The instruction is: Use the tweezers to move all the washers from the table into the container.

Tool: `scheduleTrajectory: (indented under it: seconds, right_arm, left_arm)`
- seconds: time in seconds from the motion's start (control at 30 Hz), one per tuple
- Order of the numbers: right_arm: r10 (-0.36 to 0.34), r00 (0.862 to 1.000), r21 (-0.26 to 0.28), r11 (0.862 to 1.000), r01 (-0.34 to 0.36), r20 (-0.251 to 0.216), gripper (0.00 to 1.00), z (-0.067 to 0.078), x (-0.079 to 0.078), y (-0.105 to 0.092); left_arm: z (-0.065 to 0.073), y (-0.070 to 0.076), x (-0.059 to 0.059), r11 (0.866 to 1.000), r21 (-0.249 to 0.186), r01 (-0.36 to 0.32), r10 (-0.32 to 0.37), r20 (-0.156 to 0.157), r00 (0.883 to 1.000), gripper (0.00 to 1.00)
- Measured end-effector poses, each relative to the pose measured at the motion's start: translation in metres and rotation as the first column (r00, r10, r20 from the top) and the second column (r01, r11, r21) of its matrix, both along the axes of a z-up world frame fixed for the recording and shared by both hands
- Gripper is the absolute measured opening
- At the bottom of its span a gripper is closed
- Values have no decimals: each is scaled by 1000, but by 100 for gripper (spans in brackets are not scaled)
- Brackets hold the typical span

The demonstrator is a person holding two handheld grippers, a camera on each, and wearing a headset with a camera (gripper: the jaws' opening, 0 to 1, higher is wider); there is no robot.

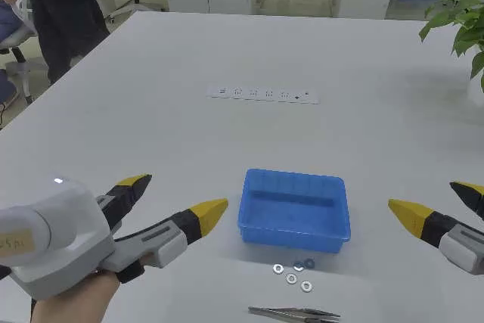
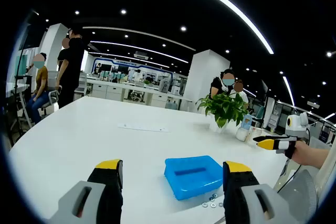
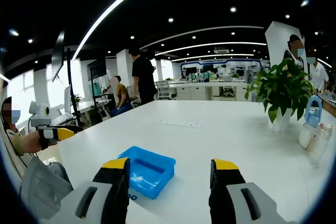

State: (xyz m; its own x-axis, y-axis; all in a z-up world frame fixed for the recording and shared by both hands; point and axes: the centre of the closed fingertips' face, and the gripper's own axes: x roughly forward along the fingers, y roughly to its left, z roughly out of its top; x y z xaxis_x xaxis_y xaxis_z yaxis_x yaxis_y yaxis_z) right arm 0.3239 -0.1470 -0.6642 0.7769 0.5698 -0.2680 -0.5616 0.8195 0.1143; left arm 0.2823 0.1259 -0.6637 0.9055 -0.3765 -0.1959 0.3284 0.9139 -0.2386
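A blue container [image 1: 295, 209] sits on the white table [image 1: 265, 134], also in the left gripper view [image 2: 194, 174] and the right gripper view [image 3: 148, 170]. Several small washers [image 1: 293, 271] lie just in front of it, seen too as washers [image 2: 211, 201]. Metal tweezers [image 1: 295, 312] lie nearer the table's front edge. My left gripper [image 1: 180, 194] hovers left of the container, open and holding nothing; its own view shows it [image 2: 173, 170] with jaws wide apart. My right gripper [image 1: 439, 203] hovers to the right, open, likewise [image 3: 169, 165].
A white power strip [image 1: 262, 94] lies mid-table. A potted plant [image 1: 461, 24] stands at the right edge, with bottles [image 3: 312, 129] beside it. A person [image 1: 57, 5] stands at the far left corner near chairs. Other people sit further back.
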Motion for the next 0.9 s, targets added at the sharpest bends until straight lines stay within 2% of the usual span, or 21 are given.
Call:
scheduleTrajectory:
  seconds: [0.9]
  right_arm:
    - [2, 1000, 0, 1000, -2, -1, 59, 0, 0, 0]
  left_arm:
    - [-2, 0, 0, 1000, 2, 3, -3, -3, 1000, 79]
